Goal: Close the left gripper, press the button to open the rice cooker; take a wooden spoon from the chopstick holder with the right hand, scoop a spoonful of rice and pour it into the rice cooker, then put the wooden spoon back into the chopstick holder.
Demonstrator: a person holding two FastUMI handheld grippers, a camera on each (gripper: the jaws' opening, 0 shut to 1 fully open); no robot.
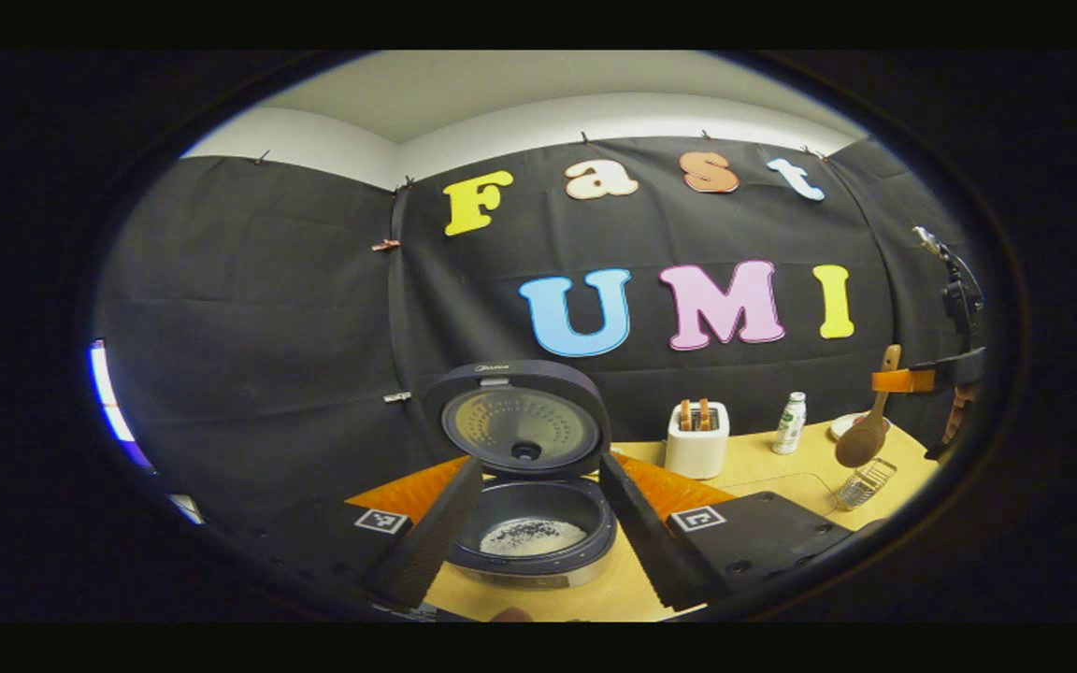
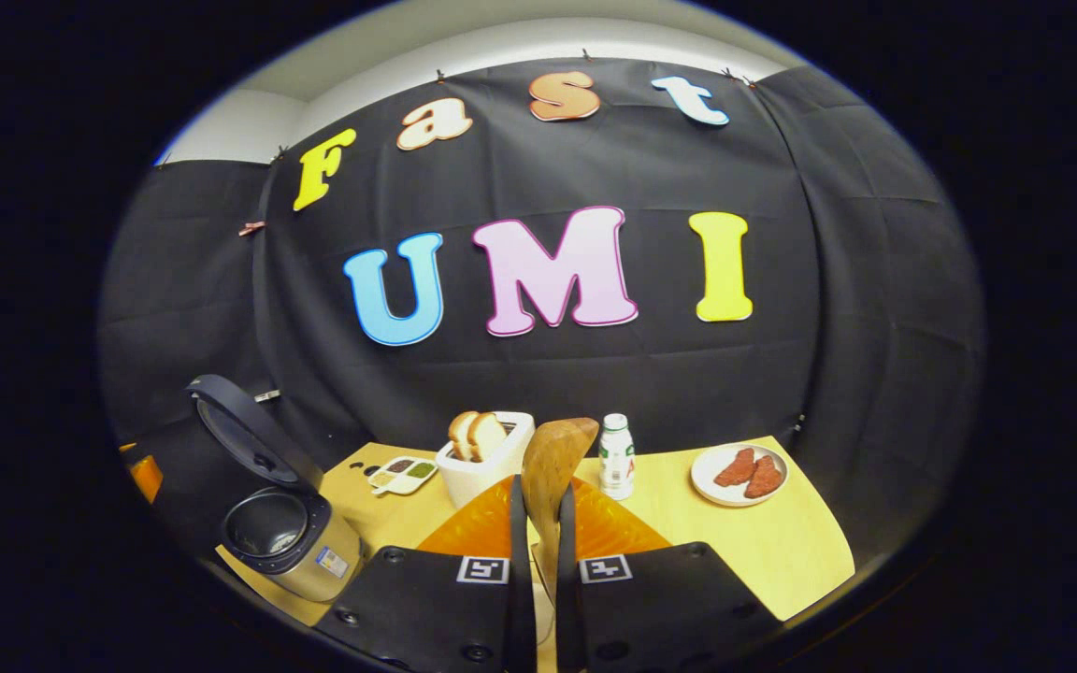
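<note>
While my left fingers (image 1: pixel 538 542) stand wide apart, holding nothing, open rice cooker (image 1: pixel 531 533) sits between them on worktop (image 1: pixel 763 463), lid up, rice in pot. My right fingers (image 2: pixel 539 523) narrow, clamped on wooden spoon (image 2: pixel 552 467), bowl upward. One wire chopstick holder (image 1: pixel 864 483) below spoon. One toaster (image 2: pixel 487 458), two bread slices. One bottle (image 2: pixel 616 456). One plate (image 2: pixel 739 475).
</note>
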